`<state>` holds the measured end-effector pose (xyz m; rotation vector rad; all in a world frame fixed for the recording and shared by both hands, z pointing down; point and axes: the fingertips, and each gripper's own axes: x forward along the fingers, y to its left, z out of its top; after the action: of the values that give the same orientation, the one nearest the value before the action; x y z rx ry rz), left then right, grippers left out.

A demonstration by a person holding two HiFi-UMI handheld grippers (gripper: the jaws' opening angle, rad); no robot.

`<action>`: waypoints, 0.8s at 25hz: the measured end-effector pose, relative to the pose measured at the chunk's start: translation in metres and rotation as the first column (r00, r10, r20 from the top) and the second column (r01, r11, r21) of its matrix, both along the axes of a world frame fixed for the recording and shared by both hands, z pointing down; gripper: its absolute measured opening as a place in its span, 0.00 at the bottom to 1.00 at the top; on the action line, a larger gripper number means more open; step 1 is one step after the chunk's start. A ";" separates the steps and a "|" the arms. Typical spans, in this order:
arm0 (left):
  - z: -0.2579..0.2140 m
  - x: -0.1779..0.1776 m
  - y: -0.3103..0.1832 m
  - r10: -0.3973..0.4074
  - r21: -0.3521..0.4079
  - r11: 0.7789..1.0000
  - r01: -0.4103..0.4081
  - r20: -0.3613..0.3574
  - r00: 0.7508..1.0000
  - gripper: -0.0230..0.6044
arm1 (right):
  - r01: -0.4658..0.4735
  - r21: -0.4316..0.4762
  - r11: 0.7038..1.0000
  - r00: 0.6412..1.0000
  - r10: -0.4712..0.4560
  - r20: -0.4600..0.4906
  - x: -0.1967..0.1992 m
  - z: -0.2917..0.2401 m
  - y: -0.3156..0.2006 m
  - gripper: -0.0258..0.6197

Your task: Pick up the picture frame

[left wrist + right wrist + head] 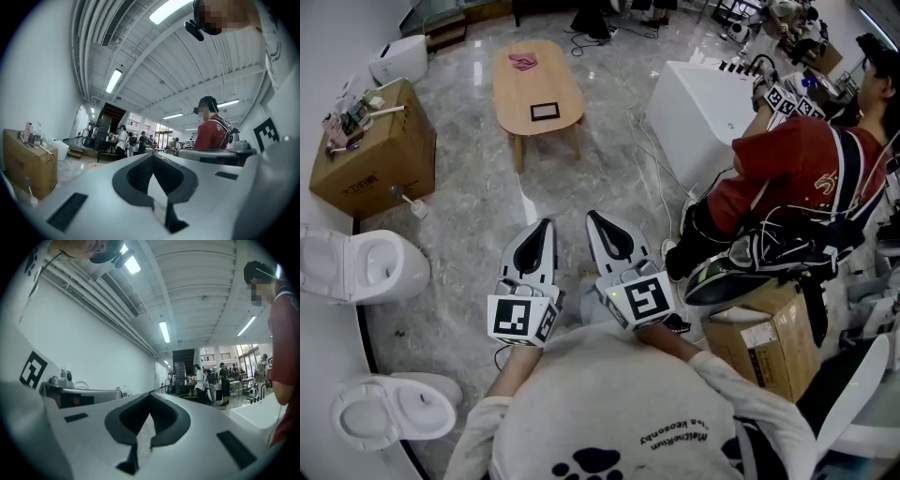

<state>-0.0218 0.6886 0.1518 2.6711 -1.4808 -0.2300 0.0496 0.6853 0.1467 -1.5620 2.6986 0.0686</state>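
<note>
A small black picture frame [546,112] lies flat on a low oval wooden table [517,89] at the far middle of the head view, well beyond both grippers. My left gripper [547,224] and right gripper [592,217] are held side by side close to my body, level, pointing toward the table. Both are shut with nothing between their tips. In the left gripper view the left gripper [152,156] shows its jaws pressed together, and the right gripper [150,393] looks the same in its own view. Neither gripper view shows the frame.
A pink cloth [523,62] lies on the table's far end. A cardboard box [370,150] stands at left, two white toilets [356,267] [392,412] below it. A person in red [787,178] sits at right by a white bathtub [698,112] and another box [769,342].
</note>
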 end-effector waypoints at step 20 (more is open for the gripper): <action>-0.008 0.042 -0.186 -0.089 -0.004 0.996 0.089 0.010 0.996 0.05 | 0.072 -0.037 0.997 0.997 -0.072 -0.010 0.043 -0.001 -0.193 0.05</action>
<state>0.0202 0.5030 0.1434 2.6092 -1.6028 -0.2191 0.0924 0.4921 0.1459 -1.4759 2.7777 0.0266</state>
